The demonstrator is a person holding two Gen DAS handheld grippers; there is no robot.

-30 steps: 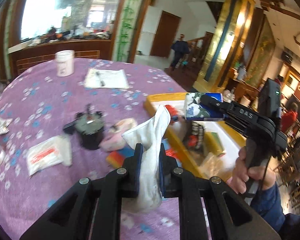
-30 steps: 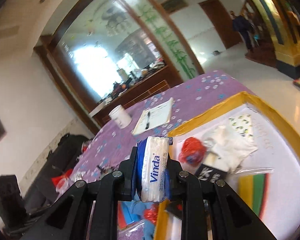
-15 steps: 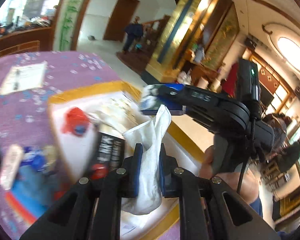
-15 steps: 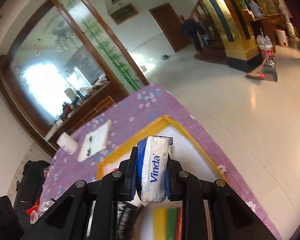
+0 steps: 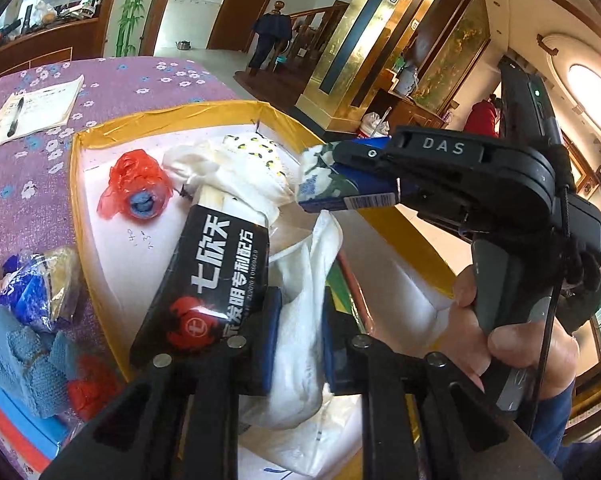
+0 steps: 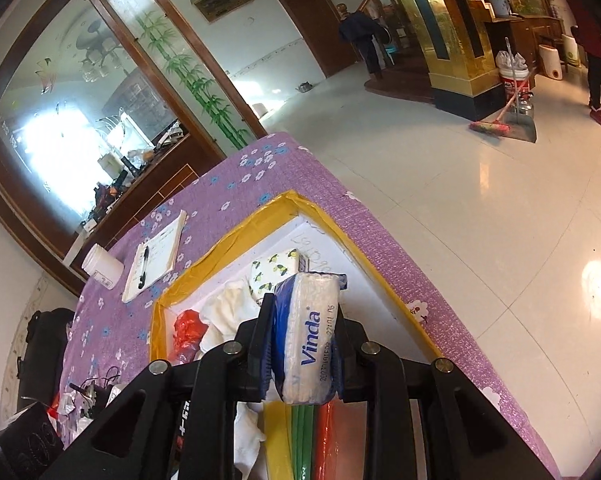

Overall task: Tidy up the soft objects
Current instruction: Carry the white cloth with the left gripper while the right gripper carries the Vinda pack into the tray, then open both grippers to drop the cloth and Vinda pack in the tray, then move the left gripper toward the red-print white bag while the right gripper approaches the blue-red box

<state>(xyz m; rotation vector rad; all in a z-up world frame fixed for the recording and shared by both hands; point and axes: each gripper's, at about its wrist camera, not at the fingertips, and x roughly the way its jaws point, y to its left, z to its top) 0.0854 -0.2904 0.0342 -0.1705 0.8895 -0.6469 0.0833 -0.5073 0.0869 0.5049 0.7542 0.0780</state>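
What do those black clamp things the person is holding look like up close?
Both are matte black plastic. The left gripper has angular arms with silver pivot screws and blue pads on its fingers. The right gripper reads "DAS" in raised letters, has a grey handle, a thin black cable and a green light. A blue sleeve shows.

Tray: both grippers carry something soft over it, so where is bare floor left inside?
Bare white floor runs along the tray's far right wall, beyond the lemon-print pack. The left side is crowded: red bag, white cloths, black packet. The striped sheet fills the near end.
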